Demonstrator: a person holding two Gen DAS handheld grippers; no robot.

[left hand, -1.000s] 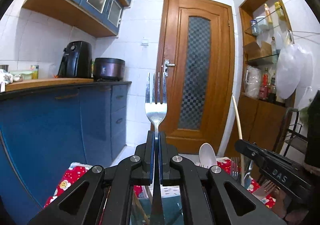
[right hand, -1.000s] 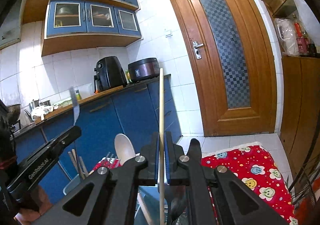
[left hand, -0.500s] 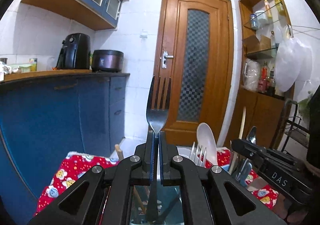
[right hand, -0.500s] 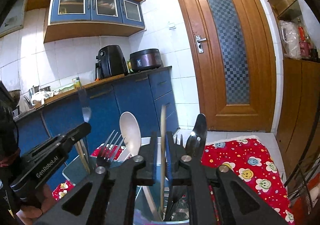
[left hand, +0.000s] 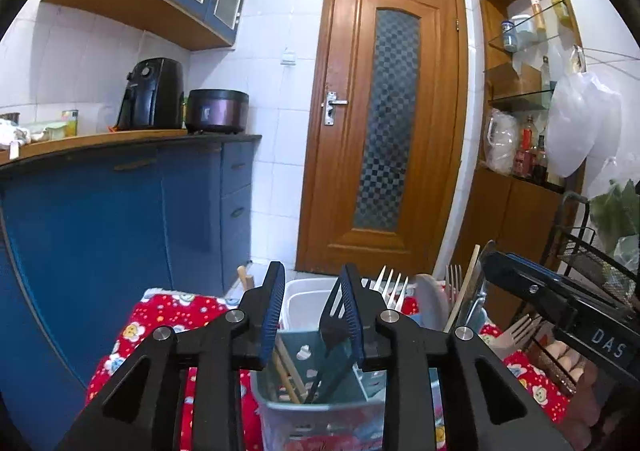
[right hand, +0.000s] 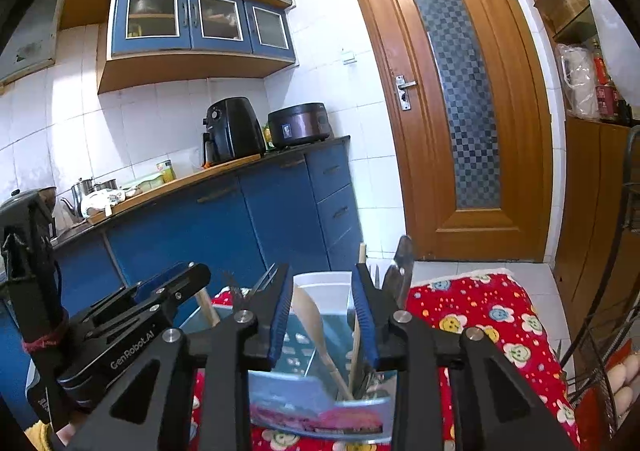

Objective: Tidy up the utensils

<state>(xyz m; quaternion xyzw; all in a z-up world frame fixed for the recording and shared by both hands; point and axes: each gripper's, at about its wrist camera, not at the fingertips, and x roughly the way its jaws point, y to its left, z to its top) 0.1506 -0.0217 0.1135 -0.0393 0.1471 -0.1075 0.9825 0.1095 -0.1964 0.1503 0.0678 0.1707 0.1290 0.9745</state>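
Note:
A pale blue utensil caddy (left hand: 320, 411) stands on a red flowered cloth, holding forks, spoons and chopsticks. My left gripper (left hand: 314, 291) is open above it; the dark fork (left hand: 334, 335) leans loose inside the caddy between the fingers. My right gripper (right hand: 322, 291) is open above the same caddy (right hand: 320, 399); a wooden chopstick (right hand: 356, 347) stands free in it beside a wooden spoon (right hand: 308, 315). Each gripper shows in the other's view: the right one in the left wrist view (left hand: 560, 303), the left one in the right wrist view (right hand: 132, 315).
Blue kitchen cabinets (left hand: 120, 231) run along the left, with an air fryer (left hand: 150, 93) and a rice cooker (left hand: 218, 111) on the counter. A wooden door (left hand: 384, 123) is ahead. A black wire rack (left hand: 592, 259) stands at the right.
Both grippers came down to the caddy and opened. The left let go of the fork and the right let go of the chopstick; both now rest in the caddy.

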